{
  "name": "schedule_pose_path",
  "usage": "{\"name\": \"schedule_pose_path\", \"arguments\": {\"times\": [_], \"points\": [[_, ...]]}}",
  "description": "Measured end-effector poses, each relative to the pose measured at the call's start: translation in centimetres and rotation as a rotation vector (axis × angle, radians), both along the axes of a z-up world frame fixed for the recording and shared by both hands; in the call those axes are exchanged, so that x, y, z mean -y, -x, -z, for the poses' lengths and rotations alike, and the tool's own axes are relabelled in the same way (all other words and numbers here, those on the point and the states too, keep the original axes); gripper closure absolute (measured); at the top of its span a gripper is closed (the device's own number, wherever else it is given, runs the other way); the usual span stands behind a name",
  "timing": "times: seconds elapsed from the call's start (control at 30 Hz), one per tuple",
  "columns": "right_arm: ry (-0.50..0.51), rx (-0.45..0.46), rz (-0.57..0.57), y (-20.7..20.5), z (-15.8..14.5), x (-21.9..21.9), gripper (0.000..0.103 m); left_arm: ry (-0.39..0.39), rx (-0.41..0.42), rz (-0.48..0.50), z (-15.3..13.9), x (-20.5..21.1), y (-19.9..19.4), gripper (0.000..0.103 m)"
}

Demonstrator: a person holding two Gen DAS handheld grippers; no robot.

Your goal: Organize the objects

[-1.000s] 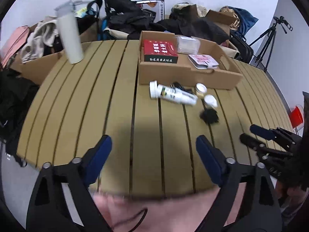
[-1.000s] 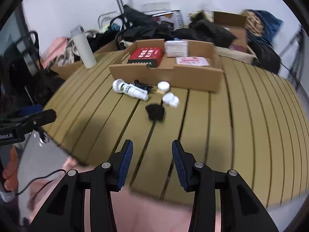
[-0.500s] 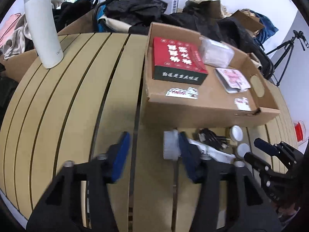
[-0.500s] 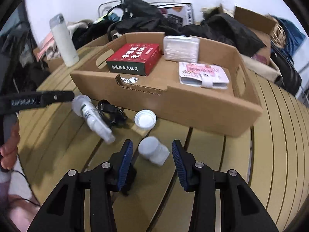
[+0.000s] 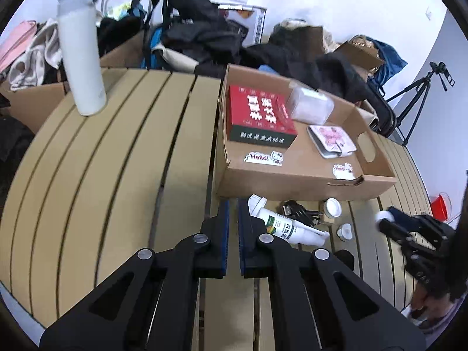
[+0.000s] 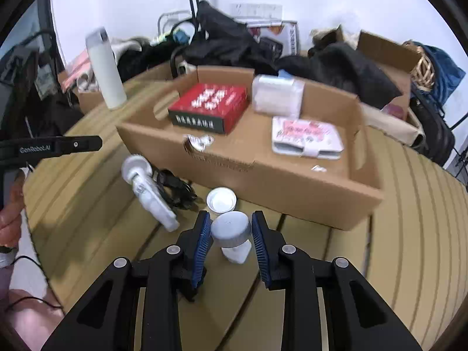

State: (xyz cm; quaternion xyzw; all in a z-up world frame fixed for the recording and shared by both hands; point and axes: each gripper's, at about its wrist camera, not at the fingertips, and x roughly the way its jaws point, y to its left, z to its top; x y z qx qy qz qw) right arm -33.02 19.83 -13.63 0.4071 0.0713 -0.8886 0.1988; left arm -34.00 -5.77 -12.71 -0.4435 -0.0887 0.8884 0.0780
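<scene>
The left gripper (image 5: pixel 232 222) has its blue pads nearly together with nothing between them, just left of the white tube (image 5: pixel 285 226) that lies on the slatted table (image 5: pixel 117 175) in front of the cardboard box (image 5: pixel 292 181). The tube carries a green-and-orange label with print too small to read. A black cable (image 5: pixel 298 212) lies beside it, a white cap (image 5: pixel 333 207) sits close to the box wall, and a small black object (image 5: pixel 345 256) lies nearer the camera.

The right gripper (image 6: pixel 231 235) brackets a small white bottle (image 6: pixel 232 234) by its grey-white cap; the pads sit at either side, but whether they press on it cannot be told. The bottle is on the table just in front of the box.

Inside the box, a red carton (image 5: pixel 259 117) bears white Chinese characters on top and a dark side band of pale characters. A clear plastic case (image 5: pixel 310 106) and a pink-printed wallet (image 5: pixel 332 140) lie next to it. A "Hello!" cat sticker (image 5: pixel 264 158) is stuck to the box floor. The side of the left gripper reads "GenRobot.AI" (image 6: pixel 34 148) in the right view. A white flask (image 5: pixel 80 49) stands at the far table edge.
</scene>
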Motion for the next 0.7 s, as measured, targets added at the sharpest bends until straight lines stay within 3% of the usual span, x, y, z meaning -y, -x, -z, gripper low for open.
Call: {"name": "schedule_pose_path", "arguments": {"times": [0.07,0.1,0.13,0.23,0.33,0.37,0.4,0.47,0.7], "points": [[0.031,-0.015,0.012,-1.3,-1.4,-0.6,0.071,0.014,-0.012,0.002,0.3,-0.1,-0.3,0.075],[0.043,-0.016,0.018,-1.8,-1.7,-1.0,0.071,0.015,0.005,0.011,0.8,-0.3,-0.2,0.043],[0.054,-0.014,0.024,-2.4,-2.0,-1.3,0.071,0.008,0.02,0.019,1.5,-0.4,0.0,0.036],[0.063,0.002,0.033,-3.8,-2.2,-1.7,0.071,-0.039,0.039,0.07,2.6,-1.1,0.7,0.036],[0.068,0.015,0.027,-4.8,-1.9,-1.8,0.071,-0.026,0.028,0.058,3.7,-1.6,2.1,0.04],[0.074,0.022,0.026,-5.0,-1.7,-1.8,0.071,-0.04,0.045,0.059,4.3,-1.7,2.7,0.048],[0.081,0.027,0.028,-5.2,-1.5,-1.8,0.071,-0.063,0.068,0.061,5.0,-1.6,3.3,0.069],[0.095,0.044,0.027,-5.3,-0.9,-1.6,0.071,-0.14,0.096,0.078,6.0,-1.4,4.0,0.087],[0.096,0.07,0.01,-5.4,0.0,-0.5,0.071,-0.161,0.012,0.038,3.9,0.6,2.1,0.091]]}}
